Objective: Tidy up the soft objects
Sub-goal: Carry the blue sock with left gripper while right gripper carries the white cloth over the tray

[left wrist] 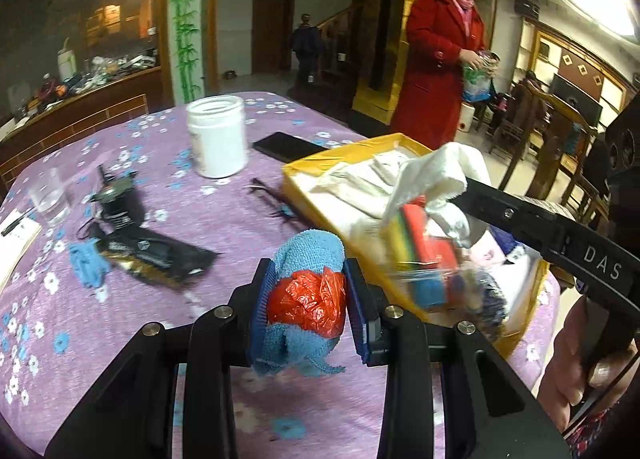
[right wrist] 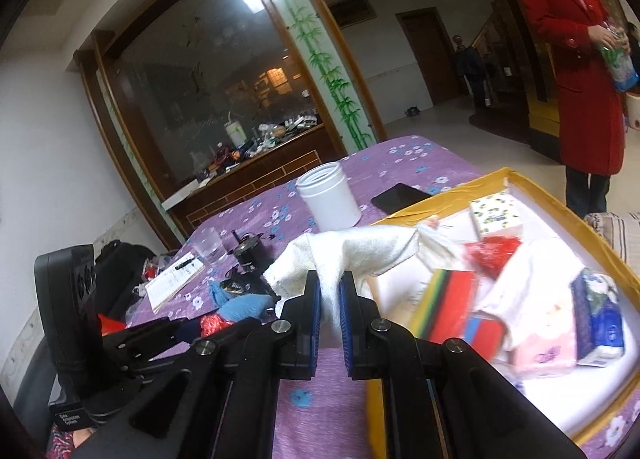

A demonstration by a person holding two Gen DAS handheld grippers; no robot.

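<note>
1. Here the left gripper clamps a blue towel roll banded in red plastic, held just beside the yellow box
2. The right gripper pinches a white cloth at that box's near edge
3. A white jar stands beyond the box on the purple floral tablecloth

My white cloth covers part of the yellow box; the packets inside blur, and the shelf clutter is too small to tell.

"DAS" on right gripper arm; other print illegible.
</note>
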